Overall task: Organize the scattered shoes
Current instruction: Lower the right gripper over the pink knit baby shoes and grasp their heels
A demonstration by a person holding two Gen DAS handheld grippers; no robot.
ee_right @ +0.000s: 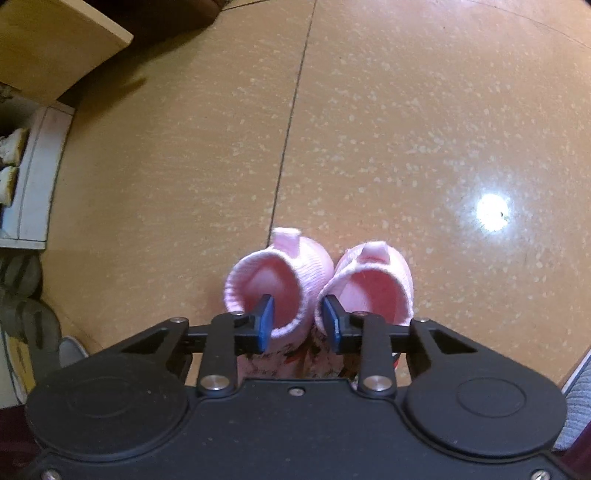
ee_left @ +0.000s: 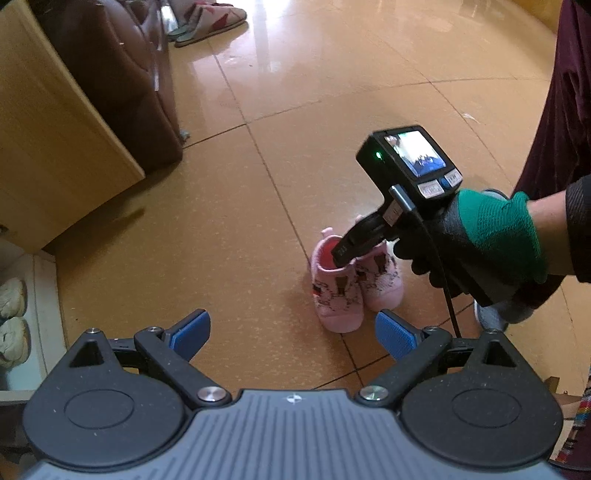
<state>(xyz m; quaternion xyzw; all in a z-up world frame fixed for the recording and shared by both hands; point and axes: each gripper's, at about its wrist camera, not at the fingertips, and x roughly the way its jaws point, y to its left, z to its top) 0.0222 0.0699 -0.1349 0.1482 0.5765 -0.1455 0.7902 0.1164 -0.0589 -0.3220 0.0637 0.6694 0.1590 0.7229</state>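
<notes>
Two small pink knit shoes stand side by side on the tan tiled floor, the left shoe (ee_left: 338, 299) (ee_right: 280, 273) close against the right shoe (ee_left: 382, 284) (ee_right: 373, 280). My right gripper (ee_right: 299, 321) (ee_left: 341, 254) points down into them, one blue pad in each shoe's opening, the two neighbouring collar walls between the pads. The right pad touches its collar, while a sliver of lining shows beside the left pad. My left gripper (ee_left: 291, 332) hangs open above bare floor, just left of the shoes, with nothing between its fingers.
A gloved hand (ee_left: 480, 240) holds the right gripper. A light wooden panel (ee_left: 48, 140) and a dark brown piece of furniture (ee_left: 122, 74) stand at the left. A white rack (ee_left: 40, 295) holds white shoes (ee_left: 11, 299). Slippers (ee_left: 210, 18) lie far off. Grey shoes (ee_right: 22, 273) sit lower left.
</notes>
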